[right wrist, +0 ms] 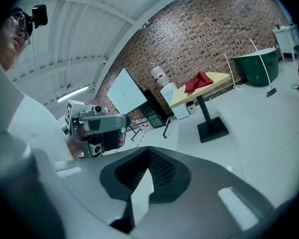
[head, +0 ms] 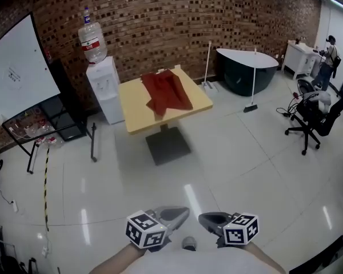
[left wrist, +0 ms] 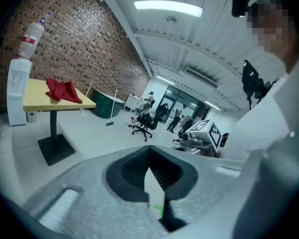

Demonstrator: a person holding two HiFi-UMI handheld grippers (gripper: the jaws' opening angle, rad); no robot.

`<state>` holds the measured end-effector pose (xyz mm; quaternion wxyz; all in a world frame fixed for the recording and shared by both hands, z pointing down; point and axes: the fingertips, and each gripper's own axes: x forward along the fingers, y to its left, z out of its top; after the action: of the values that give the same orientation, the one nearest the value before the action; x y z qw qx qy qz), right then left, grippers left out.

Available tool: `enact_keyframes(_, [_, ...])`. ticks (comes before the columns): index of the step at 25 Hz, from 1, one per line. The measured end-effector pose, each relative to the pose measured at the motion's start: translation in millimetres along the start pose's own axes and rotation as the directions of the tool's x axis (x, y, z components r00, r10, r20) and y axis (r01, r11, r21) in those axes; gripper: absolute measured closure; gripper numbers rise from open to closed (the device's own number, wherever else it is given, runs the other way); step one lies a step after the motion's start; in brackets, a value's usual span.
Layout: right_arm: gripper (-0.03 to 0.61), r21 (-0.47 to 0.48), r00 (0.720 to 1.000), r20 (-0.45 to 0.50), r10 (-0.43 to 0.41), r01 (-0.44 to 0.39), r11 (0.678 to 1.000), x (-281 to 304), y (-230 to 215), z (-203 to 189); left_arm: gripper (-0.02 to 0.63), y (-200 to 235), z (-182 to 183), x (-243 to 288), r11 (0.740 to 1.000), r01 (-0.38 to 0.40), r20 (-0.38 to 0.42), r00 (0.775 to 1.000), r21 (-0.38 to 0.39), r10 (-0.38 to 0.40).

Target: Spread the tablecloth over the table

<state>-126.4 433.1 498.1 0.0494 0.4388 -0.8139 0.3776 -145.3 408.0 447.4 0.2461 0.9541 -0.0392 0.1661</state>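
A crumpled red tablecloth lies bunched on the yellow square table, which stands on a dark pedestal base far ahead across the floor. Both gripper views also catch the tablecloth on the distant table. My left gripper and right gripper are held close to my body at the bottom of the head view, tips turned toward each other. Both are shut, with nothing between the jaws.
A water dispenser with a bottle stands left of the table by the brick wall. A whiteboard and rack are at far left. A dark tub, brooms, an office chair and a person are at right.
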Motion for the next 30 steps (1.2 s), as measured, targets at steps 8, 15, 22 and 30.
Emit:
enact_keyframes(8, [0.580, -0.011, 0.997, 0.064, -0.043, 0.044, 0.999, -21, -73, 77, 0.612, 48, 72, 40, 1.000, -0.020, 0.049, 0.999, 0.013, 0.019])
enact_keyframes(15, [0.580, 0.028, 0.989, 0.099, -0.114, 0.112, 0.993, -5, -122, 121, 0.612, 134, 106, 62, 0.999, -0.043, 0.066, 0.997, -0.027, 0.045])
enact_keyframes(22, [0.580, 0.093, 0.985, 0.081, -0.151, 0.143, 0.985, 33, -205, 194, 0.612, 225, 165, 136, 0.999, 0.012, 0.077, 0.997, -0.031, -0.010])
enact_keyframes(30, [0.580, 0.078, 0.992, -0.008, -0.123, 0.123, 0.989, 140, -309, 311, 0.612, 415, 218, 134, 0.969, -0.158, 0.109, 0.978, -0.190, 0.180])
